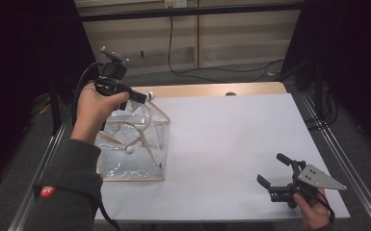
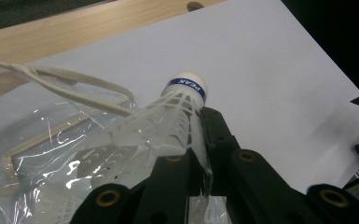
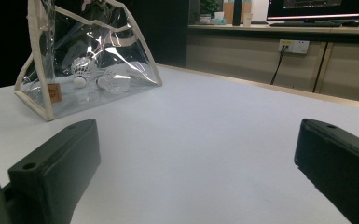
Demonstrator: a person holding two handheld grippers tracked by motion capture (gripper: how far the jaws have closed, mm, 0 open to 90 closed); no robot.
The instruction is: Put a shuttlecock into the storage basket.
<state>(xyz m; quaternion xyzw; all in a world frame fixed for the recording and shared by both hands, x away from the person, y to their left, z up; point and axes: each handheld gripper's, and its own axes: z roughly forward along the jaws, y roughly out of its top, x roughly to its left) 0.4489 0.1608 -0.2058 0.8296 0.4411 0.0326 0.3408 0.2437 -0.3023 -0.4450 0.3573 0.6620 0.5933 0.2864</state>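
Up at the far left of the white surface [image 1: 231, 139], the left gripper [image 1: 142, 96] is held above the clear plastic bag [image 1: 135, 159], its fingers closed on a white shuttlecock [image 2: 168, 123] — the skirt is pinched between them and the cork tip with its blue band juts out past the fingertips, over the bag's open mouth. In the left gripper view the bag's cream handles [image 2: 74, 91] loop just beside the shuttlecock, and another shuttlecock shows faintly through the plastic below. From the right gripper view, two shuttlecocks [image 3: 98, 77] lie inside the bag, near its bottom, the bag standing up on its cream-trimmed base.

Well apart, at the near right corner of the surface, the right gripper [image 1: 275, 171] rests low in the person's hand — its fingers stand wide open with nothing between them, pointing across the bare surface toward the bag.
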